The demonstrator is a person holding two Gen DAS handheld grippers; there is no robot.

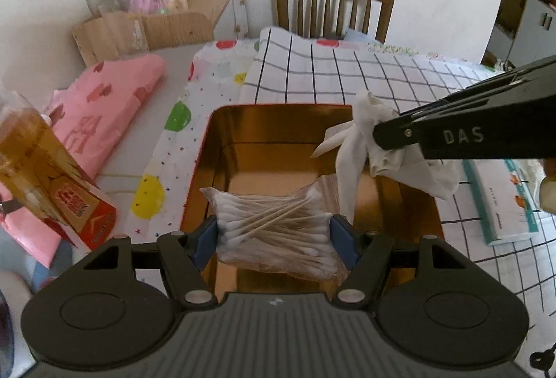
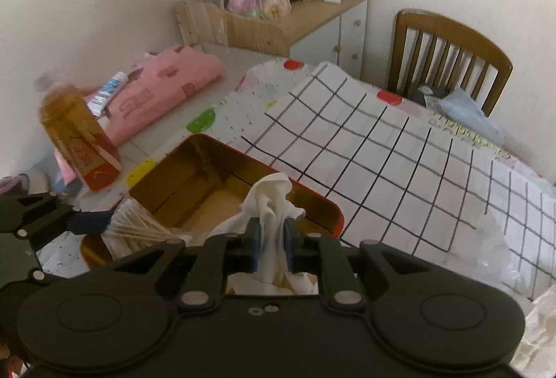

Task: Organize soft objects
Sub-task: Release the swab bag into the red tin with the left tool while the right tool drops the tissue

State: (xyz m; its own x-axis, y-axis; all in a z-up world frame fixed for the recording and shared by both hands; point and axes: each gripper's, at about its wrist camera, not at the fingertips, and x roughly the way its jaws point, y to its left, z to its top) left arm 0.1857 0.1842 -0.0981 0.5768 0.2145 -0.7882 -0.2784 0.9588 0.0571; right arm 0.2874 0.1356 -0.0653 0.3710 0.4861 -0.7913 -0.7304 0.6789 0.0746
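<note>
1. Two hand-held grippers hang over an open gold-lined tin (image 1: pixel 243 148) with a red outer rim, which sits on a cloth-covered table (image 1: pixel 382 79).
2. At the near edge of the left wrist view, the left gripper (image 1: pixel 273 235) stands fairly wide, its blue pads clamping both ends of a clear bag of cotton swabs (image 1: pixel 274 225) above the tin's near end.
3. Coming in from the right, the right gripper (image 2: pixel 271 237) is almost shut, its jaws pinching a crumpled white cloth (image 2: pixel 274 200) over the tin's right side.
4. To the left stands a bottle of amber liquid (image 2: pixel 74 131); a folded pink cloth (image 2: pixel 166 89) lies beyond it.
5. A wooden chair (image 1: pixel 333 2) stands at the table's far side.
</note>
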